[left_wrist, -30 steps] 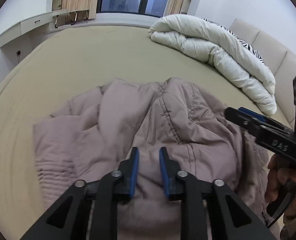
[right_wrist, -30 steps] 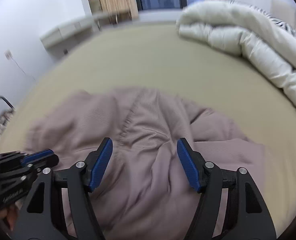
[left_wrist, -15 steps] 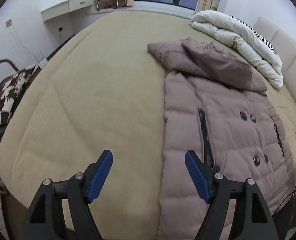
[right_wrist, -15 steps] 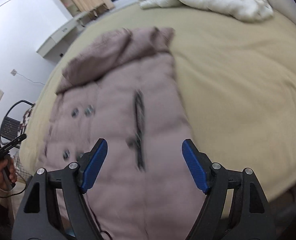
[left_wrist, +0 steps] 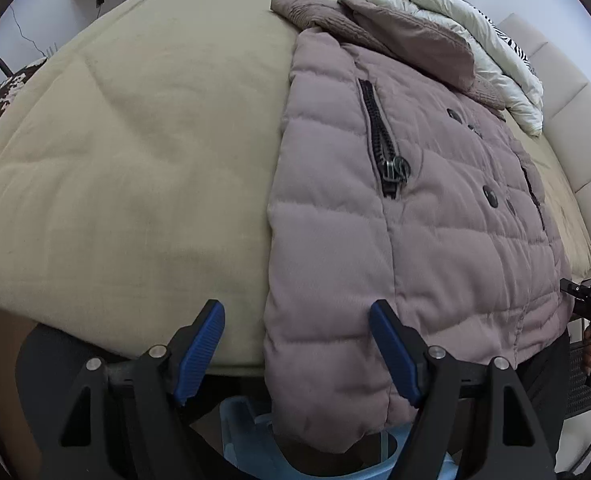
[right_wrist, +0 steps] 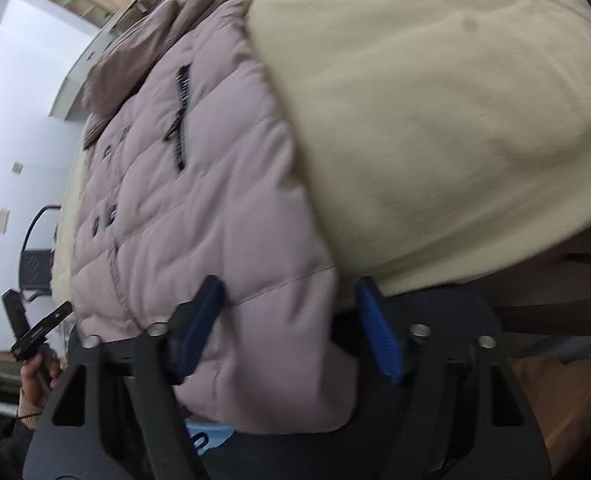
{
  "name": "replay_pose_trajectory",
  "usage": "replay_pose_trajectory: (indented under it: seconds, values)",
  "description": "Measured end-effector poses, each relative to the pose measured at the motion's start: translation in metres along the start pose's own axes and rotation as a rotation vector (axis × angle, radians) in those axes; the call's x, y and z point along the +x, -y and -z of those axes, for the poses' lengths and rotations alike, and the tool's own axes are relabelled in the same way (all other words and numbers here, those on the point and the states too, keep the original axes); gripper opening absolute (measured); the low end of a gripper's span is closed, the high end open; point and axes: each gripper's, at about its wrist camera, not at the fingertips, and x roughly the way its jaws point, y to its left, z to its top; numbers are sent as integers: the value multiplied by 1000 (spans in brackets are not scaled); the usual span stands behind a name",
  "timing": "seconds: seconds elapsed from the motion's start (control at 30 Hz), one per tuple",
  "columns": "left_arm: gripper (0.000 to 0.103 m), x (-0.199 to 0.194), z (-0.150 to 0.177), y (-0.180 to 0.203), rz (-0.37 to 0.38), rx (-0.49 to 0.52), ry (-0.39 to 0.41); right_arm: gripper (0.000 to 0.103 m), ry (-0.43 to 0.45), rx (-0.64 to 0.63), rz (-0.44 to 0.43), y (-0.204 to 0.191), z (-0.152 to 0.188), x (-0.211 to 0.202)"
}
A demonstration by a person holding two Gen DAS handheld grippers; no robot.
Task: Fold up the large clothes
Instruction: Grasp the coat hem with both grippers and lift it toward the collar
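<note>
A mauve quilted puffer coat lies lengthwise on the beige bed, front up, with a black zipper, dark snaps and its hood at the far end. Its hem hangs over the near bed edge. My left gripper is open, its jaws straddling the hem's left corner without touching. In the right wrist view the coat fills the left half; my right gripper is open around the hem's right corner. The other gripper shows at the left edge of that view.
A white duvet is bundled at the far end against a padded headboard. A pale blue plastic stool stands on the floor under the hanging hem. A dark chair stands beside the bed.
A second ago the coat was crumpled with my left gripper nearly shut on it. Now it lies spread flat, and both grippers are open and have closed in on the hem at the bed edge.
</note>
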Motion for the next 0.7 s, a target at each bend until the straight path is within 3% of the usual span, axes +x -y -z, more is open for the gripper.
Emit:
replay_pose_trajectory:
  seconds: [0.13,0.43,0.47,0.57,0.7]
  values:
    - [78,5,15,-12,45,-46,-33,53,-57,-92,-42,-11,16,3]
    - [80,30,20,-18,178,-105,-111,44,-69,-68,-108,-8,27,-4]
    - [79,29,19,-18,182,-106,-109,43,-70,-69,-113,-8,30,-5]
    - [60,32,22,-16,235,-112,-150,42,-75,-57,-109,-4,32,-10]
    - [58,29,24,-13,230,-92,-166,38,-78,-57,-102,-7,31,-14]
